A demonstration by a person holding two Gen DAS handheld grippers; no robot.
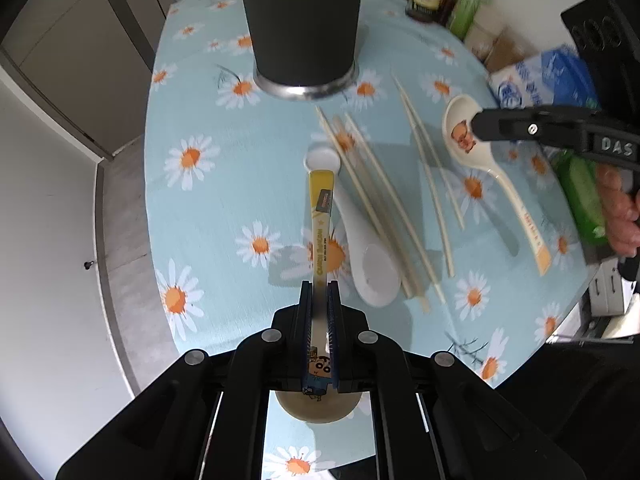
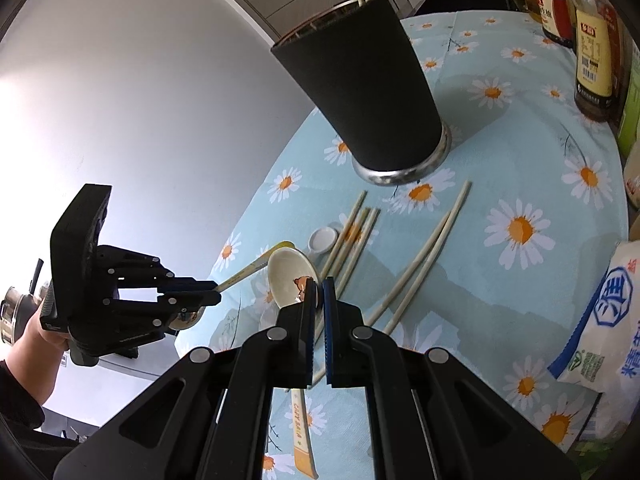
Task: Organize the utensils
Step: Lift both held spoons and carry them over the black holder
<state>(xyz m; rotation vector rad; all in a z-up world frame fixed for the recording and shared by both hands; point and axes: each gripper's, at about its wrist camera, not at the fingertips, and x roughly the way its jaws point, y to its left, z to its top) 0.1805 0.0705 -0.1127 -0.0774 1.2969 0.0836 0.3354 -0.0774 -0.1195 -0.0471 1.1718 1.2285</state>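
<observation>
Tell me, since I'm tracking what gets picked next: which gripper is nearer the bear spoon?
Right. The right gripper sits over the bear spoon's bowl, nearly shut. The left gripper is apart from it, across the chopsticks, shut on a yellow-handled spoon.

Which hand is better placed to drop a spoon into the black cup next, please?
Left: its tongs are shut on the yellow-handled spoon, lifted and pointing at the black cup. The right tongs hold nothing.

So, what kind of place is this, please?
Probably a home kitchen or dining corner: a table with a daisy cloth, sauce bottles at its edge, and a salt bag beside loose chopsticks.
</observation>
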